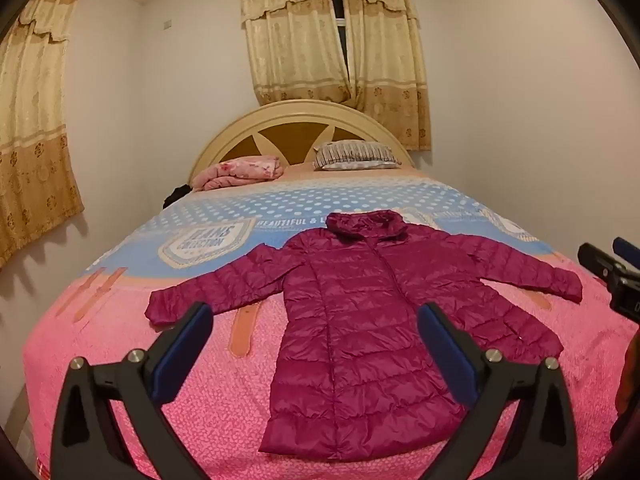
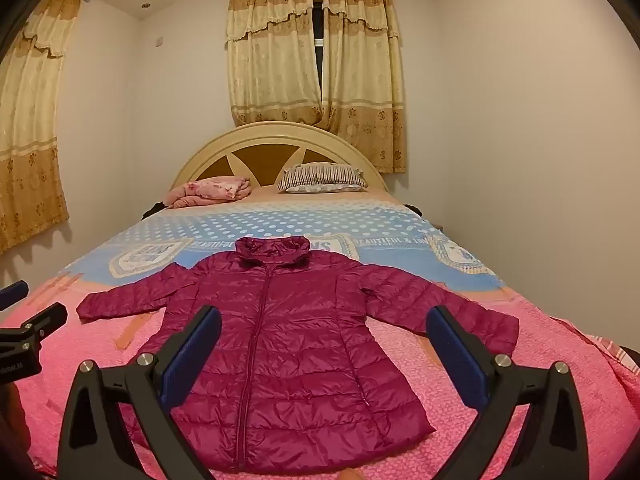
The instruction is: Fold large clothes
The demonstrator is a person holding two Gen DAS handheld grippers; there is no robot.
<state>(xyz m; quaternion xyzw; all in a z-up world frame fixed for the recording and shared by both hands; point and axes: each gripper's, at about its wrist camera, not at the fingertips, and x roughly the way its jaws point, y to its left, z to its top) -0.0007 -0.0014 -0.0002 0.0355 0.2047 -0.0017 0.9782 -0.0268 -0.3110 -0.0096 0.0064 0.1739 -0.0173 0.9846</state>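
A magenta quilted puffer jacket (image 1: 360, 320) (image 2: 288, 340) lies flat on the bed, front up and zipped, both sleeves spread out, collar toward the headboard. My left gripper (image 1: 316, 312) hovers above the near part of the bed, open wide, nothing between its blue pads. It frames the jacket's left half and left sleeve. My right gripper (image 2: 324, 316) is likewise open and empty above the jacket's lower body. In the left wrist view the right gripper (image 1: 612, 276) shows at the right edge. The left gripper (image 2: 24, 320) shows at the left edge of the right wrist view.
The bed (image 1: 120, 360) has a pink and blue patterned cover. A folded pink blanket (image 1: 240, 172) and a striped pillow (image 1: 354, 156) lie by the headboard (image 1: 300, 120). Walls stand close on both sides, with curtains (image 1: 332, 40) behind and to the left.
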